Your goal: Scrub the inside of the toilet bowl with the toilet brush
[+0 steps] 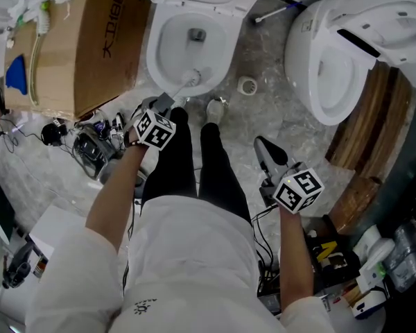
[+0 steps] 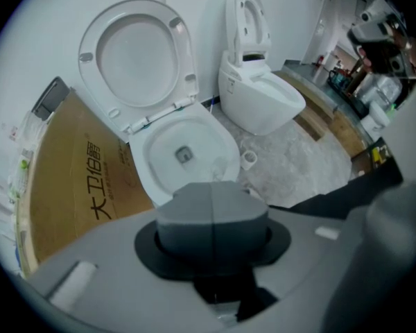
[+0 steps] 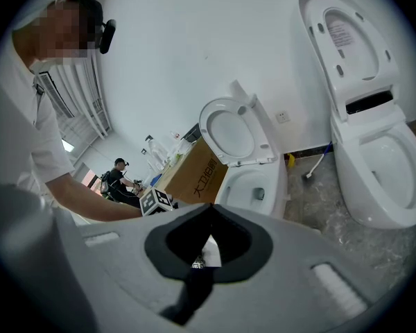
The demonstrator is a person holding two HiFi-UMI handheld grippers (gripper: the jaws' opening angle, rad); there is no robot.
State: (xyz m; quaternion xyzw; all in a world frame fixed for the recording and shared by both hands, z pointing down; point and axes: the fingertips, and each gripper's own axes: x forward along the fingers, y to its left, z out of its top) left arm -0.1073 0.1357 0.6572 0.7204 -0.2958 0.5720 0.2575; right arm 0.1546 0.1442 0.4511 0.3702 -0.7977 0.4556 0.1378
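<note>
1. A brown cardboard box point(image 1: 90, 40) with dark print stands on the floor, and I place everything else by it.
2. Right of the box, the floor point(image 1: 277, 120) is grey marbled stone with a slight sheen.
3. Behind the box rises a plain white wall point(image 3: 194, 47), with a small socket point(image 3: 283, 116) low on it, off to the box's right.
4. Well right of the box stands a second white toilet point(image 1: 326, 68), its lid raised.
5. Farther from the box, past that toilet, brown wooden planks point(image 1: 371, 130) lie stacked.
6. Just in front of the box, dark cables and gear point(image 1: 90, 148) clutter the floor.
7. Far left of the box hang pale blinds or curtains point(image 3: 80, 106); I cannot tell which.
</note>
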